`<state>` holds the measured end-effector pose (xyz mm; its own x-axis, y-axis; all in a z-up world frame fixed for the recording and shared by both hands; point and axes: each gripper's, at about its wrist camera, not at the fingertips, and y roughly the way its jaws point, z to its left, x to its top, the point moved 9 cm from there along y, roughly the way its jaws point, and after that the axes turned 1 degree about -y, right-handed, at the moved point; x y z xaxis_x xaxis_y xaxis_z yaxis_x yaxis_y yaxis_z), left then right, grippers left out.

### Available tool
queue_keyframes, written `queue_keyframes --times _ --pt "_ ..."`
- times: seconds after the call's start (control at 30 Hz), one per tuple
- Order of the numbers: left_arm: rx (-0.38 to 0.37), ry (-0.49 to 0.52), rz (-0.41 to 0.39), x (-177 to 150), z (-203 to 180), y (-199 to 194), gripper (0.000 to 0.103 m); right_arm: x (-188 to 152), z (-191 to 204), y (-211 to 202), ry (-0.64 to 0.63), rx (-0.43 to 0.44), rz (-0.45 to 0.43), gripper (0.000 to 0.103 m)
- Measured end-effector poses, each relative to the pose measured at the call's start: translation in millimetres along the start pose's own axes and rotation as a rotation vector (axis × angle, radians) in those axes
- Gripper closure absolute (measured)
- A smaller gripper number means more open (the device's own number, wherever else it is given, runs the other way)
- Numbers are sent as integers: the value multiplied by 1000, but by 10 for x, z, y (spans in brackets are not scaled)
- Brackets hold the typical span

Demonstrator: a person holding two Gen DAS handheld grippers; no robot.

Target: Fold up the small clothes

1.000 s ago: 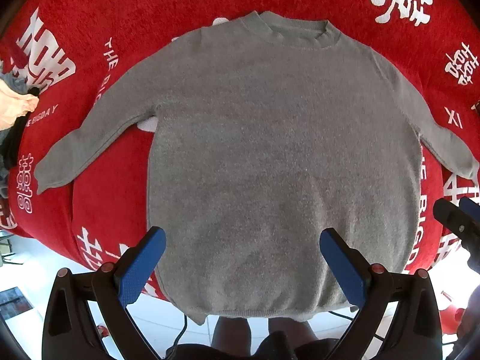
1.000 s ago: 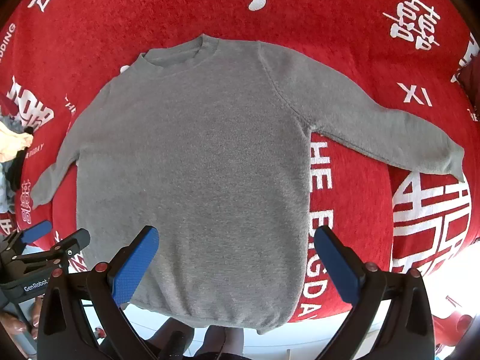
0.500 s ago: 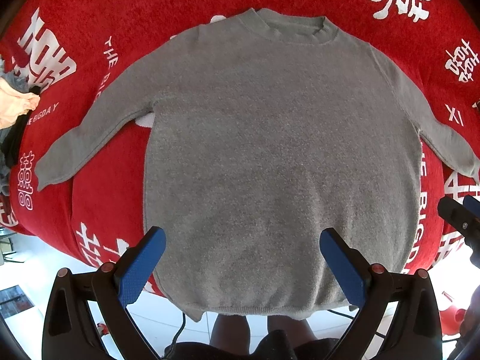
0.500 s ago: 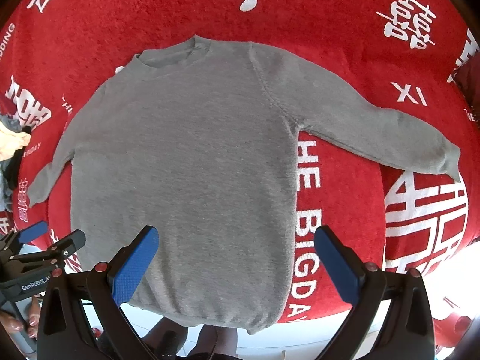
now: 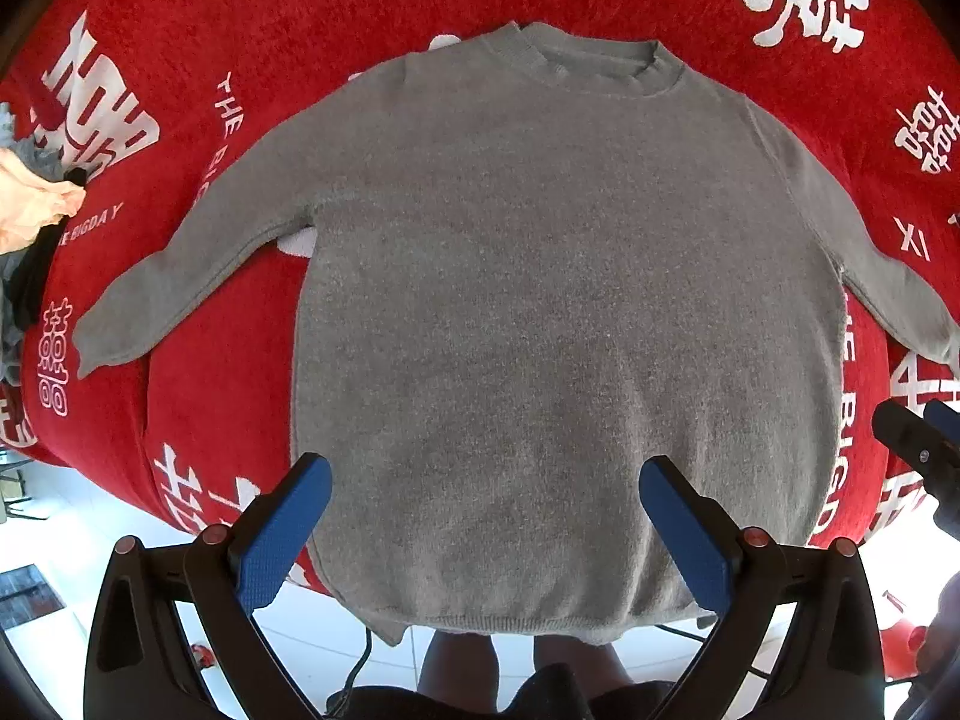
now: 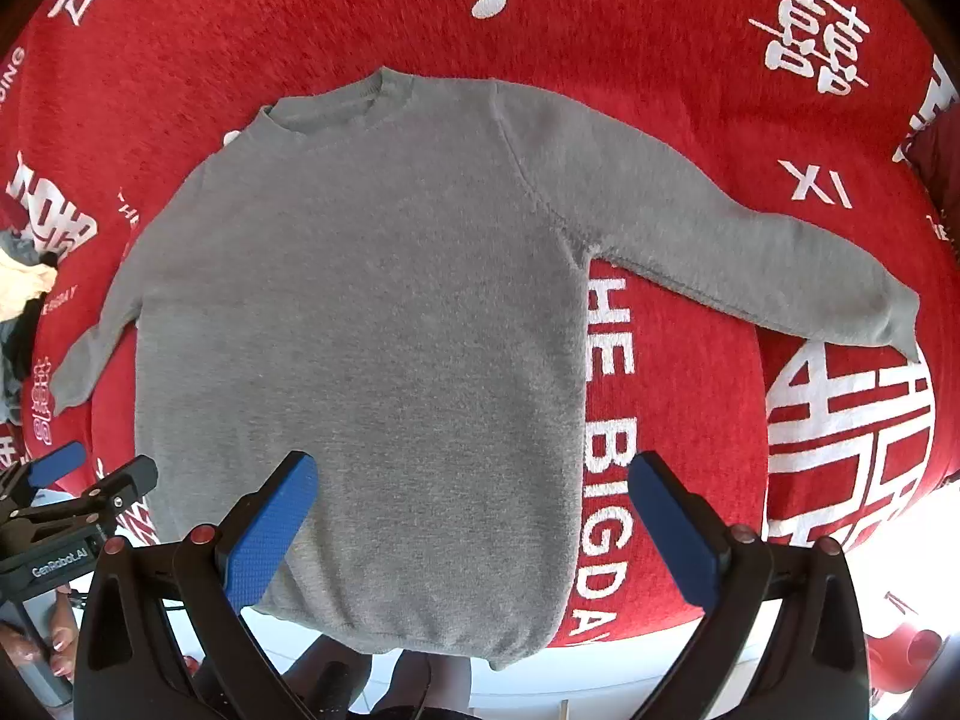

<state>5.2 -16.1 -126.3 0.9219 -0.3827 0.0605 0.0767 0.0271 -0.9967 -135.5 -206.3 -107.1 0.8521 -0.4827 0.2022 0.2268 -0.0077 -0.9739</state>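
A small grey sweater (image 5: 558, 312) (image 6: 372, 324) lies flat, front down or up I cannot tell, on a red cloth, collar away from me, both sleeves spread out sideways. Its hem hangs a little over the near table edge. My left gripper (image 5: 485, 486) hovers open above the lower body of the sweater, holding nothing. My right gripper (image 6: 474, 480) also stands open above the sweater's lower right part, empty. The right sleeve (image 6: 750, 264) stretches far to the right; the left sleeve (image 5: 180, 276) reaches left.
The red cloth (image 5: 300, 18) with white lettering covers the table. A pile of other clothes (image 5: 30, 204) sits at the far left edge. White floor (image 5: 54, 516) and a person's legs (image 5: 456, 660) show below the near edge. The other gripper (image 6: 54, 510) shows at lower left.
Both views have shifted slightly: the sweater sits a little higher and further left in the right wrist view. Both grippers stay open and empty.
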Motion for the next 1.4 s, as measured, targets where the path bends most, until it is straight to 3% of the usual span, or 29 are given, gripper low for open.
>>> queue_keyframes --times 1.4 --pt "19 -53 6 -6 24 98 0 -9 92 158 -20 3 34 0"
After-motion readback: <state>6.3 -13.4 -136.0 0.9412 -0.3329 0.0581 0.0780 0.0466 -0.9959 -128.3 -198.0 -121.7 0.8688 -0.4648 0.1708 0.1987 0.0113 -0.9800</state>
